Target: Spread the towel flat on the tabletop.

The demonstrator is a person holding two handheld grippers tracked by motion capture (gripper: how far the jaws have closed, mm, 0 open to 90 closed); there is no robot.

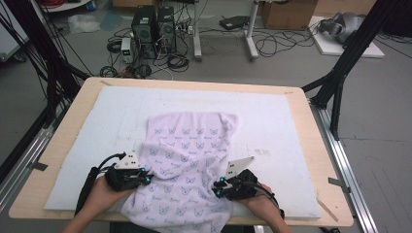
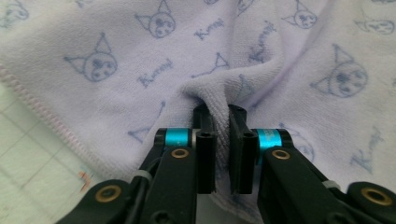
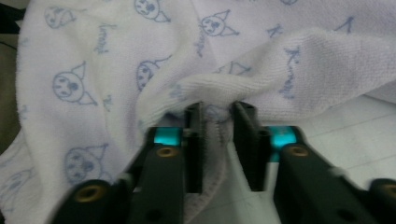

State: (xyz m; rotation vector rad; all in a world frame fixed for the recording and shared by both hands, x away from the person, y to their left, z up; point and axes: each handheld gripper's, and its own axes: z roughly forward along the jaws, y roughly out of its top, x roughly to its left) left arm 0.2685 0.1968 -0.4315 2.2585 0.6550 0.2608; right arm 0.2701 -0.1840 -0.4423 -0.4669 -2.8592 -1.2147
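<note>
A lavender towel [image 1: 189,145] printed with small cat faces lies rumpled on a white mat [image 1: 272,116], its near end hanging over the table's front edge. My left gripper [image 1: 149,177] is at the towel's left side, my right gripper [image 1: 214,187] at its right side, both pointing inward. In the left gripper view the jaws [image 2: 220,112] stand close together, shut on a raised fold of towel [image 2: 280,56]. In the right gripper view the jaws [image 3: 219,109] pinch a bunched fold at the towel's [image 3: 116,56] hemmed edge, with bare mat [image 3: 336,116] to the right.
The mat covers most of a wooden table [image 1: 73,121]. Black frame posts [image 1: 340,73] rise at both sides. Computer towers [image 1: 153,29], cables and boxes sit on the floor beyond the far edge. Bare mat lies left, right and behind the towel.
</note>
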